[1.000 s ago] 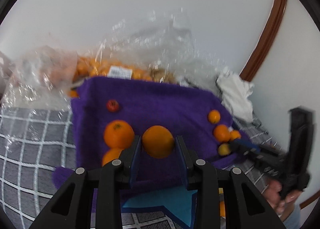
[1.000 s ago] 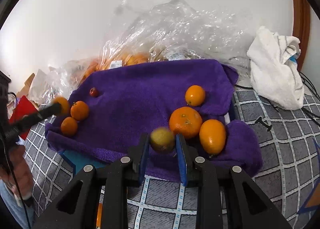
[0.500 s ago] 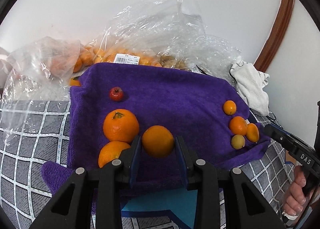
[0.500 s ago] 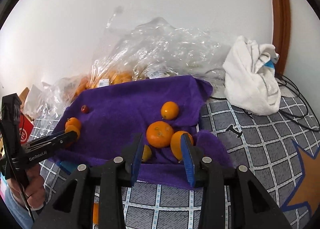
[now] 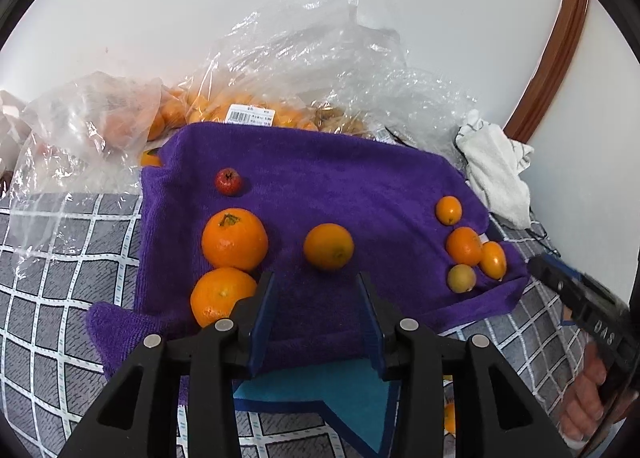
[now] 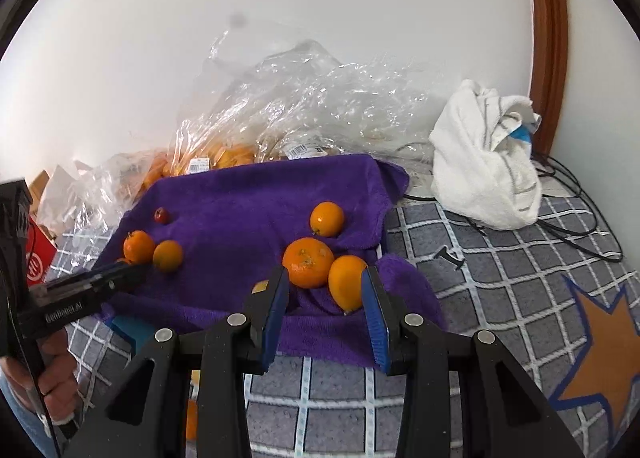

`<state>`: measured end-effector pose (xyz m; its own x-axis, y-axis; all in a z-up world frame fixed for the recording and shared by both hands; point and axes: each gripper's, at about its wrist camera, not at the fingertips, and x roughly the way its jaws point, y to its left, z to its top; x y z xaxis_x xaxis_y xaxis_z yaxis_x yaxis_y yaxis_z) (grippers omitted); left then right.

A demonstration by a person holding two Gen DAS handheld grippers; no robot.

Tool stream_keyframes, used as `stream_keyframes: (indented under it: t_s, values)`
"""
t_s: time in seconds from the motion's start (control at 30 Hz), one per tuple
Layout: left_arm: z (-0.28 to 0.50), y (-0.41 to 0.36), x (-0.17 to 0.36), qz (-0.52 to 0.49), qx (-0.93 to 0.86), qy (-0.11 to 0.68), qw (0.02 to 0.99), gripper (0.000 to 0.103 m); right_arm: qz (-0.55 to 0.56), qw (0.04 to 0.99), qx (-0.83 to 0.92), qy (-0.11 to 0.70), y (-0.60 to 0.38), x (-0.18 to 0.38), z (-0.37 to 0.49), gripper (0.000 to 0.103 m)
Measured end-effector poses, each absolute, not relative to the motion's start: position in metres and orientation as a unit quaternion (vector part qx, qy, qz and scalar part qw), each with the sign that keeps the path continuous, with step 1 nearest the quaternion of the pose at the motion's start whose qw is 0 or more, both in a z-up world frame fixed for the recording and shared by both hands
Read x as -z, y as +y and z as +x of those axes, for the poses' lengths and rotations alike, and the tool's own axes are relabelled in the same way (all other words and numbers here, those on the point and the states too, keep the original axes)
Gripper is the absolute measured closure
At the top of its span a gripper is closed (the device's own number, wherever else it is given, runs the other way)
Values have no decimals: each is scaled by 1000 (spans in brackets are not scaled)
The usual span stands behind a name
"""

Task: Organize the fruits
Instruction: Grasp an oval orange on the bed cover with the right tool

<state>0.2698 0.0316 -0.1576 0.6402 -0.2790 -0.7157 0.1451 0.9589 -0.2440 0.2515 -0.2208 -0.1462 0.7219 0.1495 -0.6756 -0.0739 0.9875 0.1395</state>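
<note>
The left gripper point(image 5: 316, 322) is spread wide with nothing in it, and a round orange point(image 5: 328, 246) sits on the purple towel point(image 5: 340, 186) just past its tips. The right gripper point(image 6: 325, 310) is wide too, holding nothing, with a big orange point(image 6: 308, 263) and a yellow-orange fruit point(image 6: 346, 287) beyond its tips.

Fuzzy matt purple cloth towel point(image 5: 328, 182), glossy dimpled round oranges point(image 5: 234, 239) on it, crinkled shiny clear plastic bags point(image 5: 320, 70), soft white terry cloth bundle point(image 6: 484, 162), my left hand-held gripper point(image 5: 316, 318) in matt black plastic with smooth blue pads point(image 5: 262, 322), polished brown wooden door trim point(image 6: 548, 38)
</note>
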Motion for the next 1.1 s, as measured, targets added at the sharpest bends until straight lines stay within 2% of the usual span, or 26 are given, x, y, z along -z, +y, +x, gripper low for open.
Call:
stream_keyframes:
  t_s: [0.1, 0.5, 0.6, 0.87, 0.97, 1.1]
  values:
    - [268, 33, 152, -90, 124, 402, 903, 59, 49, 923, -64, 376, -218, 145, 242, 65]
    - [259, 60, 119, -123, 112, 361, 918, 59, 46, 901, -122, 414, -188, 157, 206, 62]
    - [254, 72, 108, -126, 106, 348, 923, 59, 45, 897, -145, 415, -175, 160, 196, 57]
    - [231, 79, 102, -121, 122, 361, 917, 59, -10, 885, -157, 438, -134, 183, 186, 56]
    - [220, 75, 107, -100, 119, 364, 918, 59, -20, 880, -147, 452, -131, 194, 192, 70]
    - [210, 68, 121, -90, 117, 384, 912, 59, -30, 892, -140, 429, -134, 186, 185, 70]
